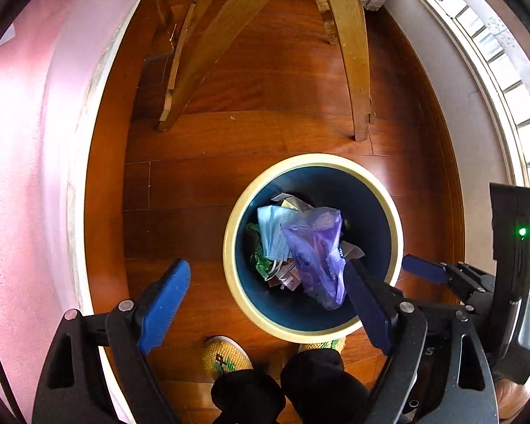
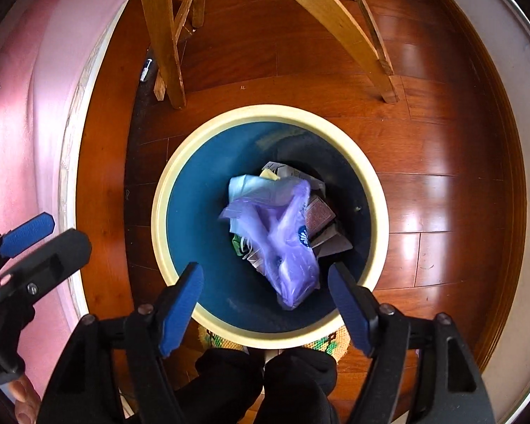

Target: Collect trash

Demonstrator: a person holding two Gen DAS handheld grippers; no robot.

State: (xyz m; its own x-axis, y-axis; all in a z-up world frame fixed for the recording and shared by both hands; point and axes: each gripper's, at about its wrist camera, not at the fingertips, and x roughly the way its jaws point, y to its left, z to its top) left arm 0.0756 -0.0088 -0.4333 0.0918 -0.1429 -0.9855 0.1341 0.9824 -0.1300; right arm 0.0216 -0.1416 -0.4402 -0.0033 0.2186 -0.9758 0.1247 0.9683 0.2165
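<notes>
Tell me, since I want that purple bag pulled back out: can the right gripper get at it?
Probably yes. The right gripper stands open above the bin, the purple bag lies on top of the trash between its fingers, and nothing covers it.

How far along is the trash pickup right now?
Done: a purple plastic bag lies in the bin on top of a light blue bag, paper and cartons. In hand: nothing; the left gripper and right gripper both hang open above the bin. Left: no loose trash shows on the wood floor around the chair legs, so little seems to remain here.
</notes>
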